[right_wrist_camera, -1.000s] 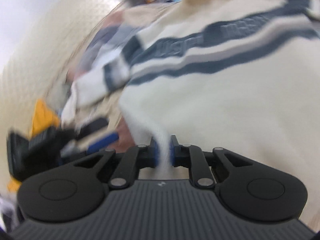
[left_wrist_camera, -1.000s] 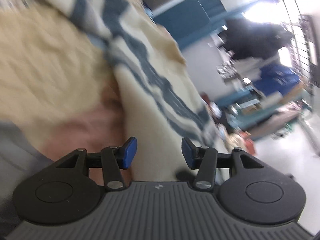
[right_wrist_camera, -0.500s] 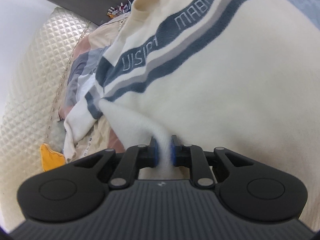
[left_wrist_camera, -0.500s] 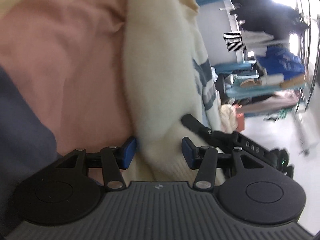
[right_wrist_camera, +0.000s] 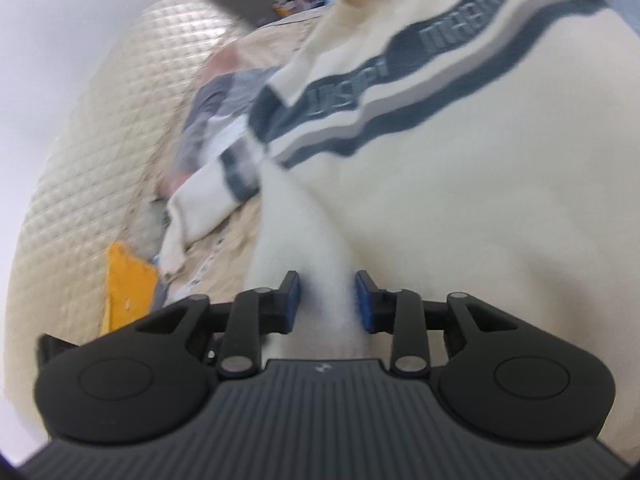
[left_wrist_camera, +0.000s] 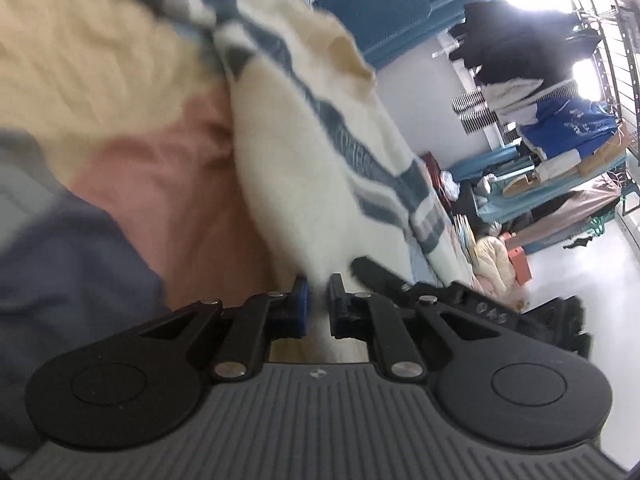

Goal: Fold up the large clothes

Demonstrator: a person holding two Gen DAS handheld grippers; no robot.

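Note:
A cream sweater (left_wrist_camera: 304, 184) with blue-grey stripes lies over a pink and grey-blue bed cover (left_wrist_camera: 168, 200). My left gripper (left_wrist_camera: 318, 306) is shut on a thin fold of the sweater's cream edge. In the right wrist view the sweater (right_wrist_camera: 460, 184) fills the right side, its striped band with lettering running across the top. My right gripper (right_wrist_camera: 327, 302) has its jaws opening, and a thick cream fold lies loosely between the blue pads (right_wrist_camera: 291, 300). One striped sleeve (right_wrist_camera: 208, 196) trails off to the left.
A quilted cream bedspread (right_wrist_camera: 92, 140) curves along the left, with a yellow object (right_wrist_camera: 128, 284) on it. Beyond the bed stand a blue panel (left_wrist_camera: 380, 12), racks of hanging clothes (left_wrist_camera: 532, 80) and pale floor (left_wrist_camera: 580, 264). Black parts of the other hand's tool (left_wrist_camera: 472, 304) show close beside my left gripper.
My left gripper has closed onto the sweater's fold and shifted. My right gripper's pads, pinched on the fold before, have parted around it.

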